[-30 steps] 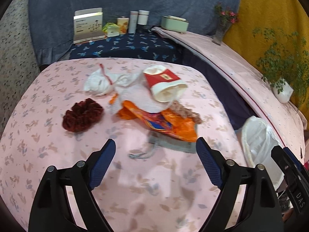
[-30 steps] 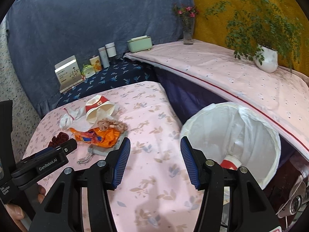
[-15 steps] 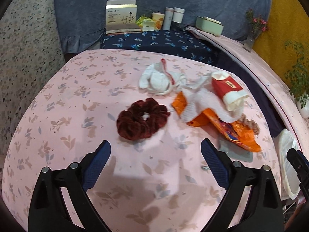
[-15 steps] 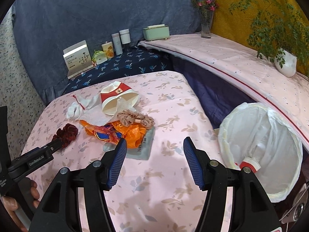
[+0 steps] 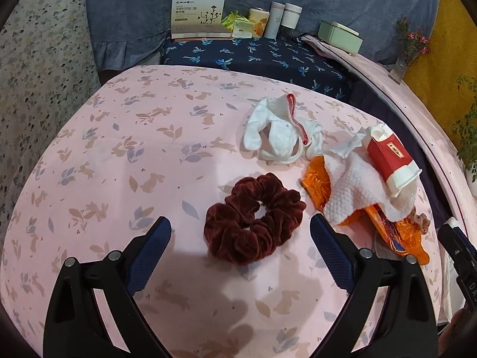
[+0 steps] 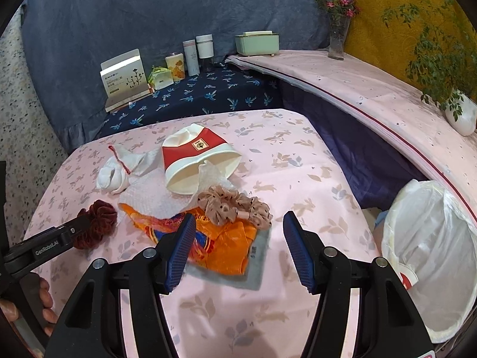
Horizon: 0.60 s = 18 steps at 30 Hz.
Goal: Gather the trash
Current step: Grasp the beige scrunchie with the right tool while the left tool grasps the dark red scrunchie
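While your left gripper (image 5: pixel 240 240) stood wide open and empty, its arm read "GenRobot.AI"; your right gripper (image 6: pixel 238 240) gaped empty.

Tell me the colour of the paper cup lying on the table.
The paper cup is red with white rims, clearest in the right wrist view.

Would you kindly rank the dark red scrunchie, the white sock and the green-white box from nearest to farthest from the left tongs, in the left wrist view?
1. Dark red scrunchie, just ahead of the left tongs.
2. White sock, beyond it, slightly right.
3. Green-white box, at the back, left.
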### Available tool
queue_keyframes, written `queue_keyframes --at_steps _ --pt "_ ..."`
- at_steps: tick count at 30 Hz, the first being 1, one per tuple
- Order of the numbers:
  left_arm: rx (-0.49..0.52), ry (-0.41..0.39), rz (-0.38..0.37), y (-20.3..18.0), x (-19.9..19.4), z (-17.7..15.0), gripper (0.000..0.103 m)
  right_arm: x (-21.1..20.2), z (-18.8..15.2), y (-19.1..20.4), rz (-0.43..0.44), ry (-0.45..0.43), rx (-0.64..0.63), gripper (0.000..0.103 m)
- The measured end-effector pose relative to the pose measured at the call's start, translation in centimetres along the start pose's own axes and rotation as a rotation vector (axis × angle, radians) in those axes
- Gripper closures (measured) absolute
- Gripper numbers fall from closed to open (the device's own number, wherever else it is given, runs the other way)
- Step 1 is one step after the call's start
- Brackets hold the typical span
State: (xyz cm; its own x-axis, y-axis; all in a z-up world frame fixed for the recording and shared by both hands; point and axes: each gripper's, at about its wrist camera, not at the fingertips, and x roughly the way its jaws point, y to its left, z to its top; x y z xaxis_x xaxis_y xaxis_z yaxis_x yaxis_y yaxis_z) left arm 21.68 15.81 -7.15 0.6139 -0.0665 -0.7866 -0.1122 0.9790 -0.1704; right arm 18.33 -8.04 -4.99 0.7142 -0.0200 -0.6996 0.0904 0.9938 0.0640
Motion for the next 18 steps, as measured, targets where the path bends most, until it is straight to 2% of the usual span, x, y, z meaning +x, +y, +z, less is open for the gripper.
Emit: queue_keyframes --at_steps 4,10,12,13,14,15,17,18 --pt "-0.008 0.016 -0.018 0.3 1.1 0.5 0.018 1.7 0.3 0.1 0.001 0.018 -0.004 0.044" --pt "0.0 0.063 -0.06 -0.1 2.8 0.4 0.041 3.8 0.1 0.3 0.007 0.051 -0.001 0.044" --pt "0.009 0.06 -0.069 -0.5 2.8 0.4 0.053 4.2 0.1 0.3 0.013 0.061 0.0 0.045" --pt "0.013 0.06 -0.077 -0.7 2.7 0.3 0.057 4.3 0.1 0.3 0.014 0.062 0.001 0.05" --pt "0.016 0.061 -0.087 -1.0 2.7 0.3 0.065 4.3 0.1 0.3 0.018 0.064 0.0 0.059" --pt "0.018 0.059 -0.092 -1.2 2.5 0.3 0.072 4.4 0.1 0.3 0.022 0.068 -0.001 0.063" --pt "0.026 0.048 -0.093 -1.7 2.1 0.2 0.079 4.3 0.1 0.2 0.029 0.073 0.001 0.081" --pt "0.03 0.042 -0.094 -1.9 1.9 0.1 0.082 4.2 0.1 0.1 0.035 0.073 0.006 0.085"
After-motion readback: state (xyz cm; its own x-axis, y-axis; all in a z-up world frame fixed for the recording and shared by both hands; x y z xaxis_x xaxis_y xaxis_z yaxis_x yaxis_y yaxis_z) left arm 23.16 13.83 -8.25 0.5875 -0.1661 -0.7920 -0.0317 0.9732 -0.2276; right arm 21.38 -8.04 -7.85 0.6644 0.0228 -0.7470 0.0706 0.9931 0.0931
